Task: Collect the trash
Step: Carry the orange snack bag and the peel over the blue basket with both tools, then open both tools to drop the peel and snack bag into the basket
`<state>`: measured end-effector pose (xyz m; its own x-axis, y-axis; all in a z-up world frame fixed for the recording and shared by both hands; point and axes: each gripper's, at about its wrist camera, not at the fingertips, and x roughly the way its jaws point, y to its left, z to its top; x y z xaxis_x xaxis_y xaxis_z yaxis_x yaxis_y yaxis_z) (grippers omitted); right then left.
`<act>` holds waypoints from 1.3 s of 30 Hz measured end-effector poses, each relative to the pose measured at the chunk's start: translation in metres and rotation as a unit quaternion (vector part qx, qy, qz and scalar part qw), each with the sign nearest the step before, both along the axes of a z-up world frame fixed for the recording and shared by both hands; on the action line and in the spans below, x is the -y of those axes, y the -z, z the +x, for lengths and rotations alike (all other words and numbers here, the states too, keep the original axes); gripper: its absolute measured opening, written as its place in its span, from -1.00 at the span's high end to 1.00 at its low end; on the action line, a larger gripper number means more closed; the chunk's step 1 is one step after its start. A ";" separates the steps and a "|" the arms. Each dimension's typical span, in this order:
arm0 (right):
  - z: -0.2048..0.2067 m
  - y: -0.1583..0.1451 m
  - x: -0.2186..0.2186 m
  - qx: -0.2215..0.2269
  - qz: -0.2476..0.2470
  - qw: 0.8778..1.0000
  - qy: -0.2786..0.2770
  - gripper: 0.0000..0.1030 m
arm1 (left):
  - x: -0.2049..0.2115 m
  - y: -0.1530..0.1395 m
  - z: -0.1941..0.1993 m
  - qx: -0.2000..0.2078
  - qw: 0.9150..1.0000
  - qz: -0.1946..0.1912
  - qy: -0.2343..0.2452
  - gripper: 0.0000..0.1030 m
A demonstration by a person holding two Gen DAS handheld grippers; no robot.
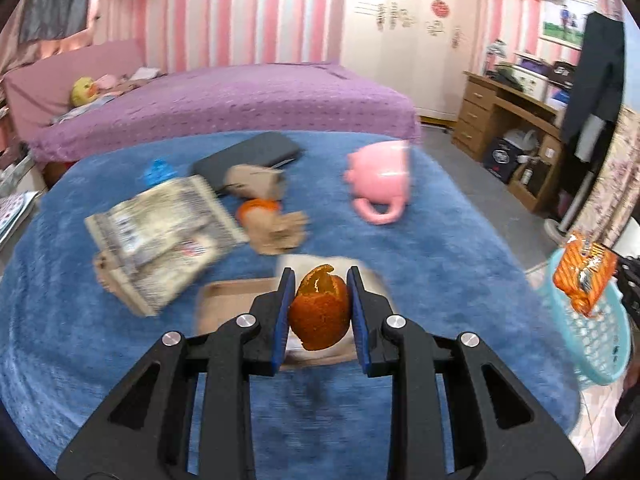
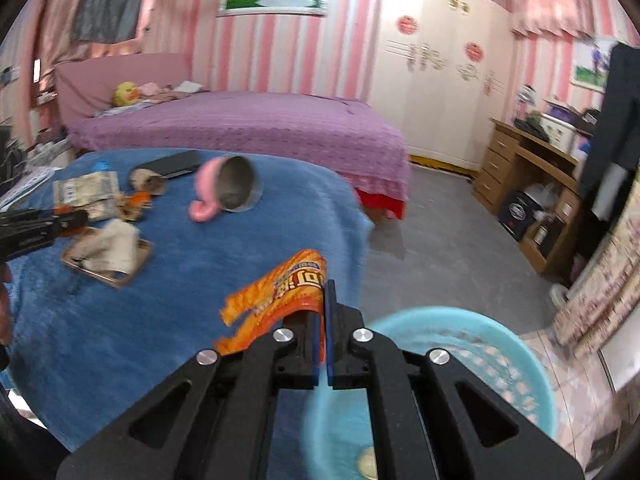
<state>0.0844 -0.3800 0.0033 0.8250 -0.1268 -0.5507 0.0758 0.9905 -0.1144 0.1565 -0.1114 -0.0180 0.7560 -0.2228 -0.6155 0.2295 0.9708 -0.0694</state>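
Over the blue blanket I've got both claws loaded. My left gripper is pinching a piece of orange peel between its blue pads, the peel standing upright with its torn edge on top. Below and behind it on the blanket I can see a brown tray with something pale lying on it, though the blur keeps me from telling what that is.

My right gripper has its jaws pressed together on the edge of an orange snack wrapper, which flops out to the left of the fingers. Just beneath and to the right of that claw sits the light blue basket, on the floor beside the blanket's edge; from the left camera the wrapper hangs right over the basket's rim.

More stuff lies across the blanket: a crumpled newspaper at the left, brown paper scraps next to it with another bit of orange peel among them, a dark flat case further back, and a pink mug tipped on its side, handle toward me. Beyond all that, the bed with the purple cover runs along the striped wall.
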 end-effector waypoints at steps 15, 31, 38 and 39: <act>-0.040 0.025 0.136 -0.012 0.036 0.992 0.120 0.96 | 0.194 0.016 -0.034 -0.010 0.991 -0.016 0.133 0.50; -0.059 0.045 0.178 -0.016 0.063 0.988 0.143 0.96 | 0.288 0.028 -0.044 -0.014 0.983 0.008 0.185 -0.48; -0.048 0.052 0.169 -0.042 0.058 0.987 0.142 0.94 | 0.251 0.012 -0.031 0.003 0.990 0.018 0.141 -0.63; -0.047 0.053 0.169 -0.046 0.061 0.987 0.143 0.94 | 0.244 0.009 -0.030 0.008 0.991 0.020 0.133 -0.65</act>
